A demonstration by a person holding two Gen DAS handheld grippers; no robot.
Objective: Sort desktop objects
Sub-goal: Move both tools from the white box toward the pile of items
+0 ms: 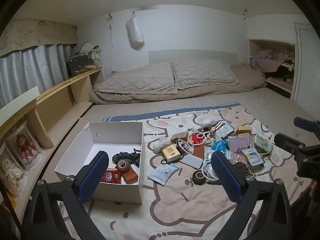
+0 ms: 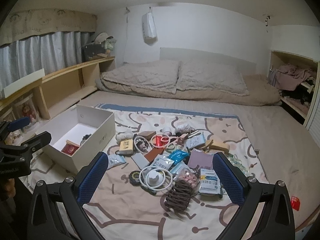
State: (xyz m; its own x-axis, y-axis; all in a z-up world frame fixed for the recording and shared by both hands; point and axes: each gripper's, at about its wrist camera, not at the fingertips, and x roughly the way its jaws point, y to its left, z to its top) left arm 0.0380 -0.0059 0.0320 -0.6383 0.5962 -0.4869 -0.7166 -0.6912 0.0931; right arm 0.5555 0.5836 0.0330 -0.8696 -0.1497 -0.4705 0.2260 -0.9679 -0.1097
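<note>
A white open box (image 1: 117,134) stands on the patterned blanket (image 1: 180,210) at the left. It holds a tape roll (image 1: 122,164), a red booklet (image 1: 111,177), a brown leather piece (image 1: 131,175) and a dark lace item. To its right lies a pile of small objects (image 1: 210,150): packets, rings, cases, a yellow carton (image 1: 170,153). My left gripper (image 1: 160,154) is open and empty above the box's right wall. My right gripper (image 2: 160,156) is open and empty over the pile (image 2: 172,150), near a coiled white cable (image 2: 155,177) and a brown claw clip (image 2: 178,196).
Folded bedding and two pillows (image 1: 170,78) lie at the far end of the mattress. A wooden shelf (image 1: 60,92) with doll cases runs along the left. A closet niche (image 2: 296,80) with clothes is at the right. A red packet (image 2: 295,202) sits near the mattress's right edge.
</note>
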